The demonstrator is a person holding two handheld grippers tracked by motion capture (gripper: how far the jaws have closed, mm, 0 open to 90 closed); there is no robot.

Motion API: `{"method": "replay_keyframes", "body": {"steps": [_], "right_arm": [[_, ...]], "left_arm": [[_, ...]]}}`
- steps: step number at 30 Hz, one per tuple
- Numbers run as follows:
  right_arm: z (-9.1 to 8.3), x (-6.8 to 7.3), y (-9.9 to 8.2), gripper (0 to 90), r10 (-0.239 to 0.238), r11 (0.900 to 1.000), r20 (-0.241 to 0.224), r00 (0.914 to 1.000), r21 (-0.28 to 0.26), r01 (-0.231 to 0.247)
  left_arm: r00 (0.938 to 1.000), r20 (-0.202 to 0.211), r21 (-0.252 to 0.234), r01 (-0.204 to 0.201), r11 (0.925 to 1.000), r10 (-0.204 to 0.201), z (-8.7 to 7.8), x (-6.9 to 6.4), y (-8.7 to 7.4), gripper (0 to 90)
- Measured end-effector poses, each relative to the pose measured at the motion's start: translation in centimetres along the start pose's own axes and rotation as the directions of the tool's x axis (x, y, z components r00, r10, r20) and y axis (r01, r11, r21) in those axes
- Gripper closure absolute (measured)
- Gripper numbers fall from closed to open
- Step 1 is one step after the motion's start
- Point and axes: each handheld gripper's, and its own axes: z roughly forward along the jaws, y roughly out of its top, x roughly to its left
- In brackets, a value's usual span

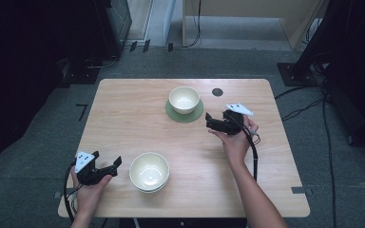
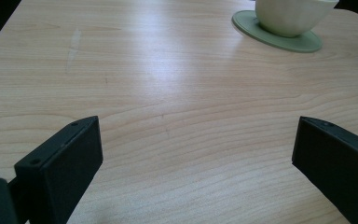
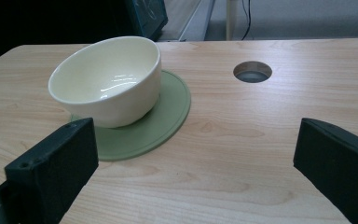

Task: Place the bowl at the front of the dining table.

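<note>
A cream bowl [image 1: 184, 99] stands on a round green mat [image 1: 184, 114] at the table's far middle. The same bowl [image 3: 108, 80] and mat [image 3: 163, 116] lie just ahead and left of my right gripper [image 3: 193, 154], whose jaws are wide apart with nothing between them. In the high view my right gripper [image 1: 210, 122] hovers just right of the mat. A stack of cream bowls [image 1: 149, 172] sits near the front edge. My left gripper [image 1: 115, 165] is open, just left of the stack. From the left gripper [image 2: 196, 149] I see bare wood, with the bowl [image 2: 291, 16] and mat [image 2: 279, 39] far off.
The wooden table [image 1: 123, 123] has a round cable hole [image 1: 217, 91] at the far side, right of the mat. Cables and dark equipment stands lie on the grey floor around the table. Bare wood stretches across the table's left half.
</note>
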Motion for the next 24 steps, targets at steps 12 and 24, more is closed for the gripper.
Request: {"method": "replay_keyframes", "body": {"steps": [12, 24], "right_arm": [[-2.1, -1.1, -1.8, 0.1, -0.021, 0.9998, 0.003, 0.9998, -0.007, 0.021], [-3.9, -3.3, -3.6, 0.1, 0.000, 0.9999, 0.031, 0.9995, -0.014, 0.001]], "left_arm": [[1.0000, -0.003, 0.004, -0.007, 1.0000, 0.007, 0.0, -0.1, 0.0, 1.6], [1.0000, -0.004, 0.005, -0.007, 1.0000, 0.007, 0.0, -0.1, 0.0, 1.6]]}}
